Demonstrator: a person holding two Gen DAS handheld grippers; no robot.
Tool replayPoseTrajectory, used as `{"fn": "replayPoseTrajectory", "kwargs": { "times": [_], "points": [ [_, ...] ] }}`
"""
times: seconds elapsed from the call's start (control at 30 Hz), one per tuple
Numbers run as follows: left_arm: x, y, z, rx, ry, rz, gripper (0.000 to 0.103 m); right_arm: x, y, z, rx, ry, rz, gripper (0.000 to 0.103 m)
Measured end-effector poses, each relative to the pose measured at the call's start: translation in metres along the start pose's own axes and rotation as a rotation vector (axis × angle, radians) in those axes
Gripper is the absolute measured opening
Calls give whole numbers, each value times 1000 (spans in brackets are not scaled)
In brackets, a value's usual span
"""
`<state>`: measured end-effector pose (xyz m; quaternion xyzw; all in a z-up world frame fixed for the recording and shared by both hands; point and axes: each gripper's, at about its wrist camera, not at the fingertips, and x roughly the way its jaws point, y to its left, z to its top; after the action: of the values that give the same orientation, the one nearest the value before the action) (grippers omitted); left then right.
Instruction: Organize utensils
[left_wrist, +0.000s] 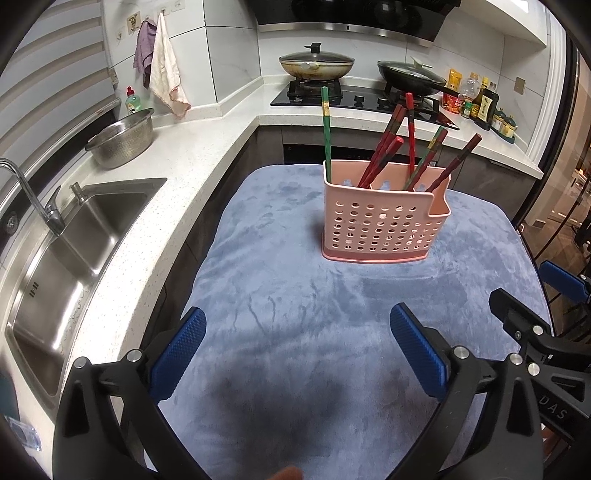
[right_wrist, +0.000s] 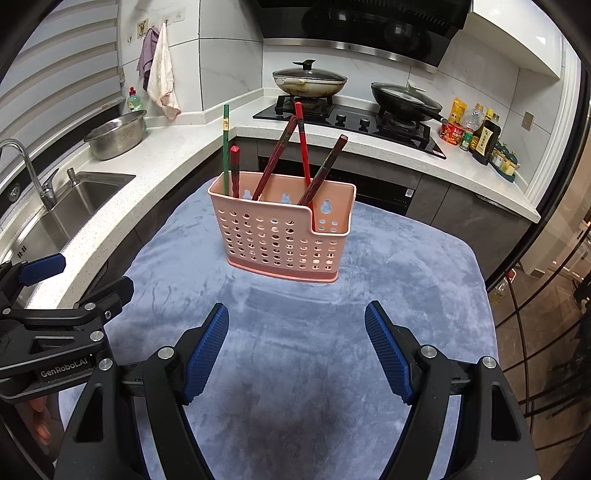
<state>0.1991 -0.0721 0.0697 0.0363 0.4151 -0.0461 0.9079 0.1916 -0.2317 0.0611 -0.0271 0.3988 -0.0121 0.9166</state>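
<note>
So your chopsticks (left_wrist: 384, 155) all stood in the pink holder (left_wrist: 380, 225).
You held both tongs, left gripper (left_wrist: 295, 350) and right gripper (right_wrist: 295, 350), wide open, empty.

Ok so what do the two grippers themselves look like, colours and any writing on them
Both match: black plastic frames with silver round bolt heads and two blue pads with a fine ribbed, knurled texture. The left gripper shows that in its own view; seen from the right wrist, its body carries white "GenRobot.AI" lettering. The right gripper looks the same, and partial white letters "DAS" show on it in the left view. No cables visible.
</note>
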Motion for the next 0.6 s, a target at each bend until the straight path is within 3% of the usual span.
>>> {"fn": "replayPoseTrajectory", "kwargs": {
  "times": [0.6],
  "points": [
    [-7,0,5,12,-16,3,95,-4,1,1,7,-7,-2,73]
  ]
}}
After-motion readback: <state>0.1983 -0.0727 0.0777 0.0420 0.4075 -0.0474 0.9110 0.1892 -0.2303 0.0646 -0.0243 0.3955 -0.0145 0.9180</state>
